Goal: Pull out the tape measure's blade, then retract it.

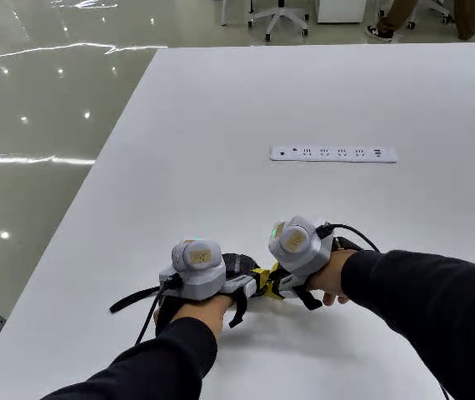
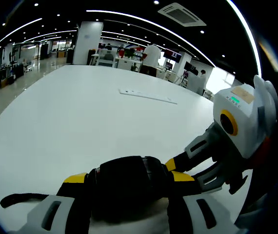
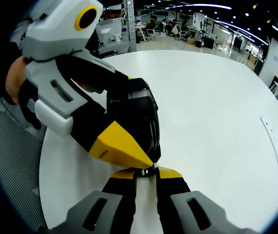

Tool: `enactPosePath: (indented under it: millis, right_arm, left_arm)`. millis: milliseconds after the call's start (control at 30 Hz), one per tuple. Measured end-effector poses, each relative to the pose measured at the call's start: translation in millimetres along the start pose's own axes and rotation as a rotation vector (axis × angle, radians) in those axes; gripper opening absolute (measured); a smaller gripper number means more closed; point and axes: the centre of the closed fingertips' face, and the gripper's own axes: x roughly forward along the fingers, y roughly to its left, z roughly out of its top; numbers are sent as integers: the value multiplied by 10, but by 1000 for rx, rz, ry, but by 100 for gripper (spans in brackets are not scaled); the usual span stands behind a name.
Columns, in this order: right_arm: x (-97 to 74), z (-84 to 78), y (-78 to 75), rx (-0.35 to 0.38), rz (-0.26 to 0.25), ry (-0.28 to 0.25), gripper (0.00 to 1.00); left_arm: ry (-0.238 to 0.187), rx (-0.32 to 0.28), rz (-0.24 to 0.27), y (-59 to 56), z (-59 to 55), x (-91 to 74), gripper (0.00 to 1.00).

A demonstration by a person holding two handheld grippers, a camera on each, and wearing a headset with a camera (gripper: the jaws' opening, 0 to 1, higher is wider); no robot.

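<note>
At the near edge of the white table (image 1: 304, 100), just in front of the person's dark sleeves (image 1: 421, 292), the two grippers meet tip to tip over the tape measure (image 1: 239, 268). The left gripper (image 2: 129, 178) has its yellow-tipped jaws pressed against either side of the round black case of the tape measure (image 2: 127, 195), which sits low on the tabletop between them. In the right gripper view that same case (image 3: 138, 112) fills the middle, with one yellow fingertip (image 3: 117, 144) of the left gripper lying across its near face. The right gripper (image 3: 146, 174) comes at the case from the opposite side, its jaws drawn almost together and pinching the small end tab (image 3: 146, 171) at the mouth of the case; the tab is too small to make out in detail, and no length of blade shows between it and the case. In the head view the right gripper (image 1: 272, 282) sits just right of the case, angled down and to the left. A black strap (image 1: 133, 298) trails over the table to the left of the left gripper. Well beyond the grippers, a white power strip (image 1: 333, 153) lies flat on the table. Past the far edge, the base of an office chair (image 1: 279, 15) stands on the glossy floor (image 1: 37, 125).
</note>
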Motion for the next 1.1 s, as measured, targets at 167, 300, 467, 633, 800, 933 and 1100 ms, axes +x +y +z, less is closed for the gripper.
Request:
enactPosePath:
  millis: [167, 300, 467, 633, 800, 933, 1100]
  right_arm:
    - [5, 0, -7, 20, -10, 5, 11]
    - [-46, -54, 108, -22, 48, 11, 18]
    - [-197, -36, 0, 44, -50, -71, 28]
    - [-404, -200, 62, 90, -67, -89, 45]
    - [-621, -384, 151, 138, -116, -142, 57]
    - [-888, -520, 175, 195, -194, -216, 67]
    - [-1243, -833, 323, 210, -248, -243, 78]
  left_arm:
    - [0, 2, -5, 0, 1, 2, 60]
    - [11, 13, -15, -4, 15, -15, 62]
    - [25, 24, -83, 28, -12, -74, 66]
    - [-66, 144, -152, 114, 154, -192, 99]
    - [-48, 278, -269, 147, 100, -441, 100]
    - [-6, 381, -313, 250, -102, -670, 100]
    - [9, 427, -328, 460, -301, -983, 100]
